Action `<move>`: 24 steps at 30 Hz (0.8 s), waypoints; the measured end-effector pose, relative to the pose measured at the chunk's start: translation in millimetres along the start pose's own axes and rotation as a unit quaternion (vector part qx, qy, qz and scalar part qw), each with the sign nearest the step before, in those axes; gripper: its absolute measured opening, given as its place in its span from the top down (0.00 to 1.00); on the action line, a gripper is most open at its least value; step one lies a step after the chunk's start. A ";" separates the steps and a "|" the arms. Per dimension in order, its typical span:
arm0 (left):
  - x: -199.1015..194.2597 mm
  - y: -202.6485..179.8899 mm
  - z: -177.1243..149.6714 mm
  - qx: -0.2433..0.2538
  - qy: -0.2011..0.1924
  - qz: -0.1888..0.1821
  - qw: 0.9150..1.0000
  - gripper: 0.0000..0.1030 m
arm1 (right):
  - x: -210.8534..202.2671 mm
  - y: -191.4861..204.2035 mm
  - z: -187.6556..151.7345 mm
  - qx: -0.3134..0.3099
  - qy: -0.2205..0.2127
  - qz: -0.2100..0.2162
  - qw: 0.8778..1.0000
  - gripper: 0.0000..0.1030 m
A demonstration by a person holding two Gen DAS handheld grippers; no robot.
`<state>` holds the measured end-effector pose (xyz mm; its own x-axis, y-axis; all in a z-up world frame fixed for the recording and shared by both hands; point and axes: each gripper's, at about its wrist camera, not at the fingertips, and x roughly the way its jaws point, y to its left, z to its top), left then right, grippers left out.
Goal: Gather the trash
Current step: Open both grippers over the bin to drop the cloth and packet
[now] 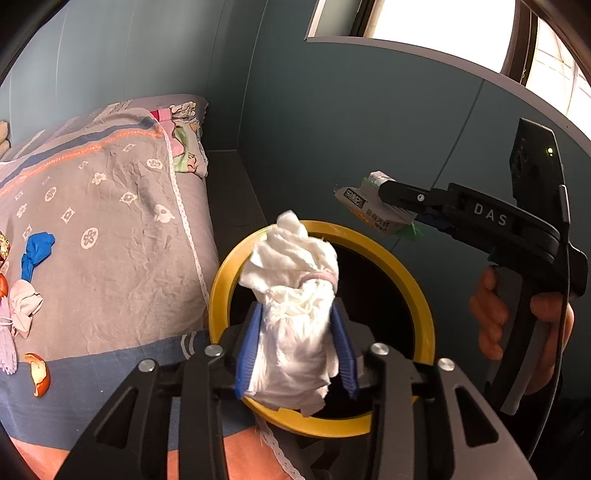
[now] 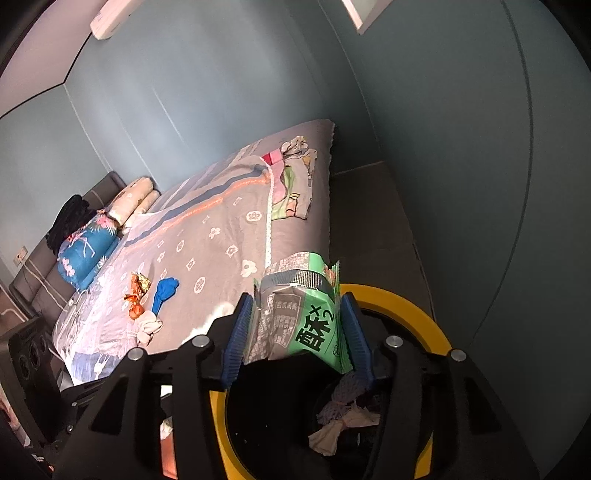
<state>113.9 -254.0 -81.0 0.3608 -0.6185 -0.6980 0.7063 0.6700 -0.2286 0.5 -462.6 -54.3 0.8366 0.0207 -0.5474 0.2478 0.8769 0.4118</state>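
Nearest the cameras, a crumpled white tissue wad [image 1: 295, 325] is seen between the blue pads of the left hand-held gripper [image 1: 295, 354], the pads lying against its sides; whether they press on it cannot be told. It hangs directly over the round black trash bin with a yellow rim [image 1: 421, 295], which stands on the floor just beside the bed's edge.

In the right wrist view, a green and silver snack wrapper [image 2: 299, 317] sits between the pads of the right hand-held gripper [image 2: 295, 332], above the same bin; a firm grip cannot be told here either. Crumpled paper and cloth scraps [image 2: 343, 421] lie in the bin.

On the bed covered with a grey patterned sheet [image 1: 110, 206], more litter is spread: a curl of orange peel [image 1: 38, 373], a blue knotted glove [image 1: 35, 254], a pale crumpled tissue [image 1: 24, 304] and an orange-gold foil wrapper [image 2: 137, 295]. Most of the sheet around them is open.

Beyond the bed's corner, a strip of dark floor [image 1: 232, 199] runs to teal wall panels [image 1: 332, 122]. A bright window [image 1: 443, 18] is set above. At the far end of the bed, a blue floral pillow [image 2: 85, 254] is propped near a grey headboard [image 2: 107, 188].
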 end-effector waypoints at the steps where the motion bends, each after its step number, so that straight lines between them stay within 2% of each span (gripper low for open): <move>1: -0.7 0.5 0.2 -0.002 -0.002 0.001 1.000 0.60 | -0.6 -1.4 0.4 0.005 -0.002 -0.002 1.000 0.51; 3: -3.0 2.3 0.1 -0.007 -0.005 0.000 1.000 0.57 | -1.9 1.7 -0.5 0.009 -0.004 -0.003 1.000 0.50; 5: -5.3 3.7 0.2 -0.012 -0.010 -0.001 1.000 0.46 | -3.2 0.8 -0.5 0.013 -0.007 -0.001 1.000 0.46; 7: -7.3 5.2 0.5 -0.016 -0.013 -0.001 1.000 0.40 | -1.5 1.4 -1.1 0.019 -0.003 0.006 1.000 0.41; 17: -21.4 27.7 6.2 -0.034 -0.037 0.025 0.998 0.30 | -6.6 7.2 2.1 0.014 -0.021 0.009 1.000 0.40; 24: -45.6 52.5 7.4 -0.051 -0.071 0.072 0.994 0.20 | -8.5 27.9 3.4 -0.012 -0.034 0.035 0.999 0.39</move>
<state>139.1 -193.6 -56.1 0.5410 -0.5592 -0.6281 0.5781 0.7897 -0.2052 2.0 -440.0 -35.7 0.8833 0.0500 -0.4661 0.1761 0.8861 0.4287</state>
